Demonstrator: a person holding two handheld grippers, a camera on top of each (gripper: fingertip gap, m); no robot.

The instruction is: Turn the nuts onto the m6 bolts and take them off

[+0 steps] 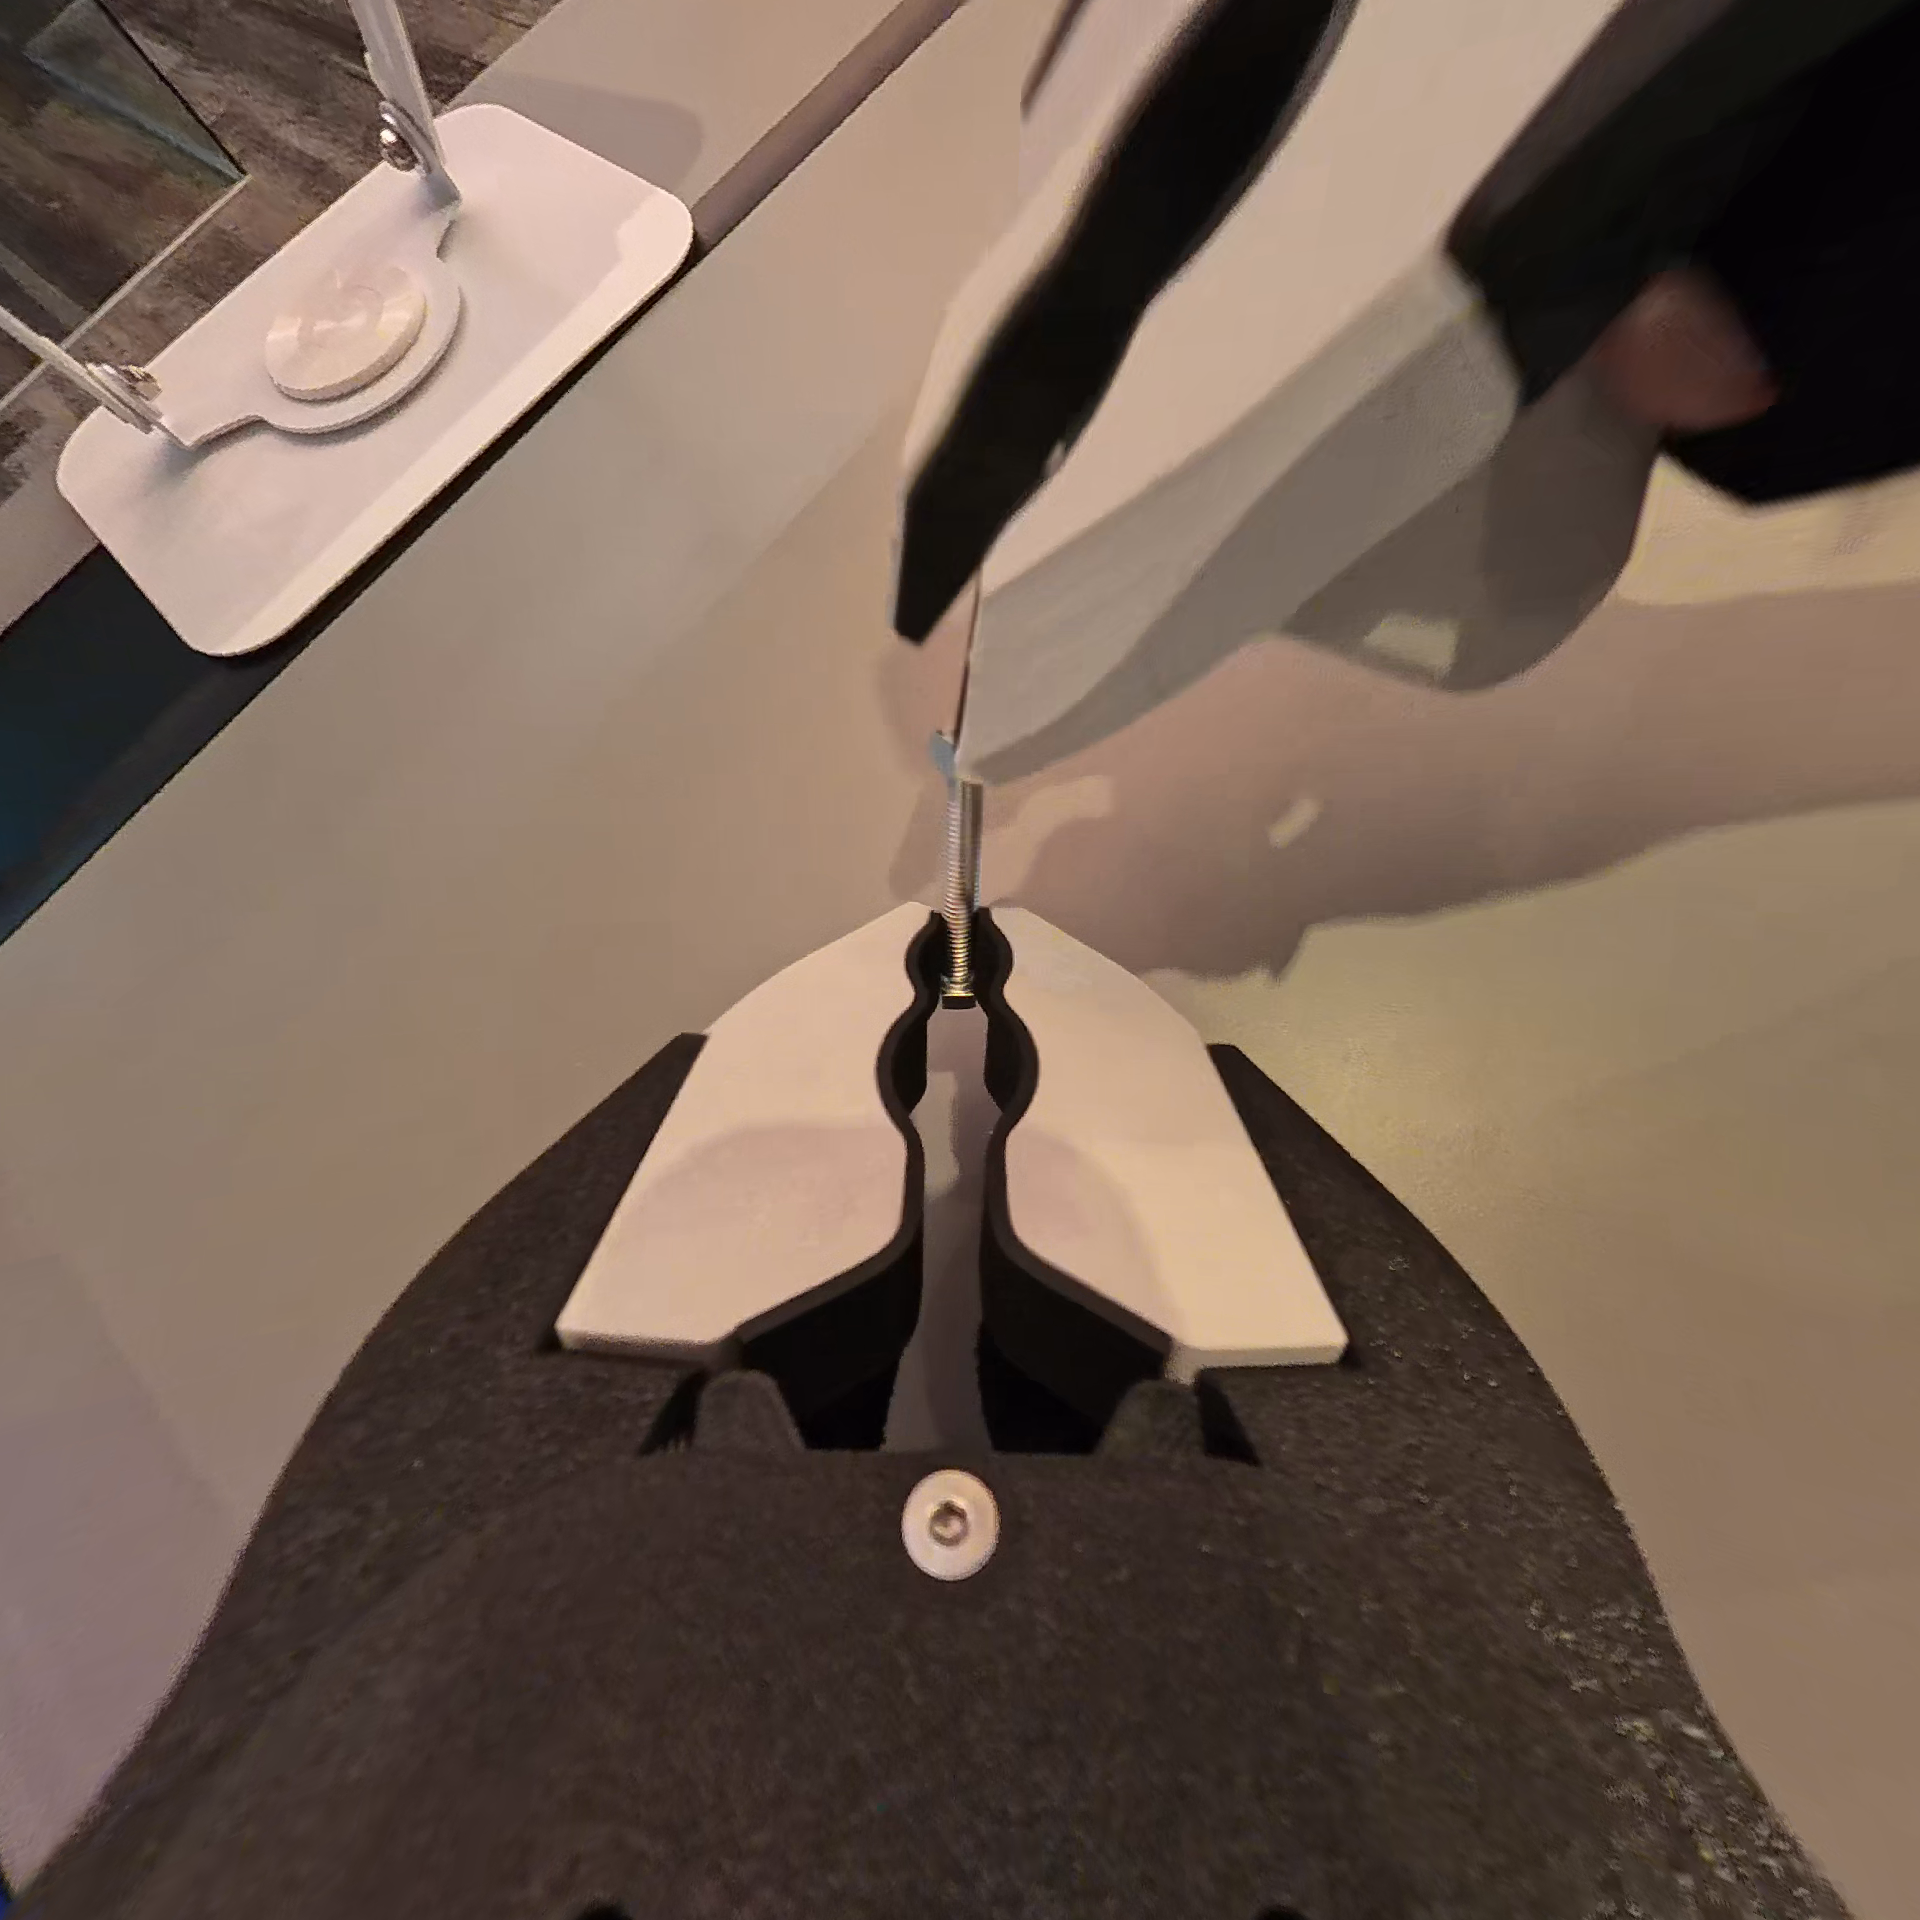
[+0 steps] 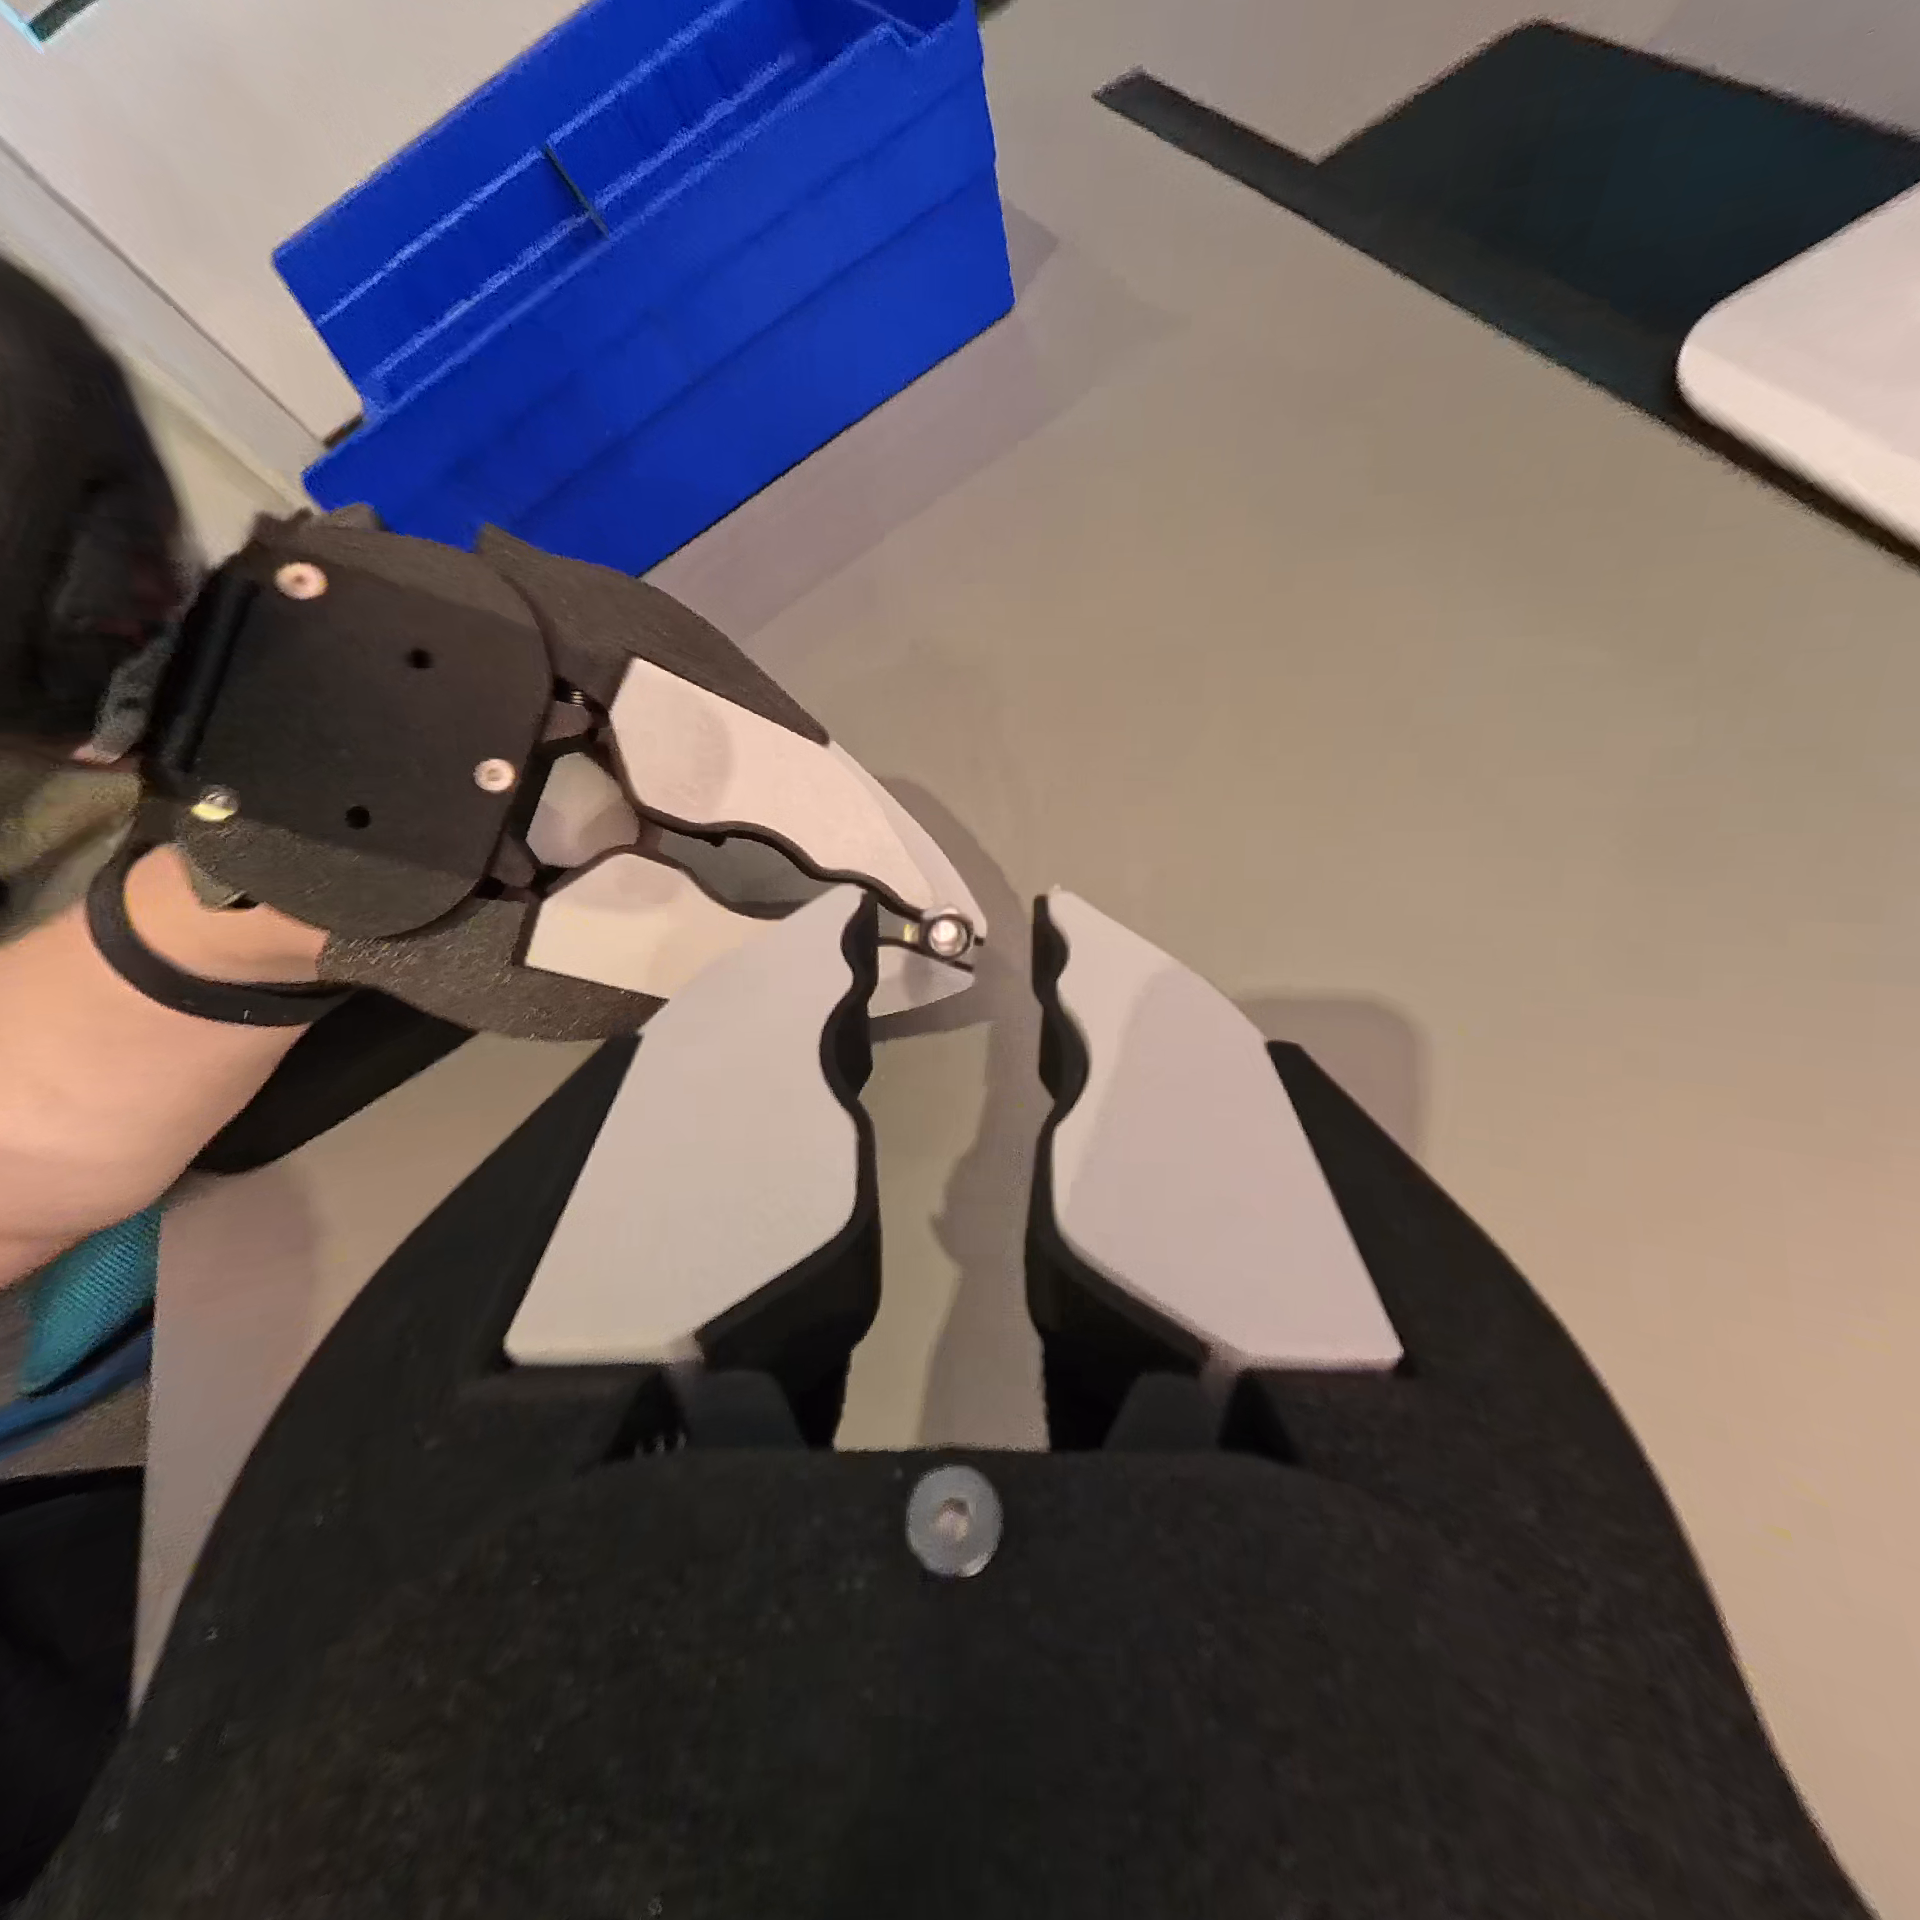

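Left gripper (image 1: 958,914) is clamped on the bolt (image 1: 962,873) right at its head, threaded shank poking straight out past the tips. Right gripper (image 2: 956,914) has its fingers spread wide, nothing in them, hovering right at the bolt's free end over the grey table (image 2: 1351,727). There's maybe a nut (image 1: 943,750) there, too blurry to call. Blue bin (image 2: 665,291) sits behind.
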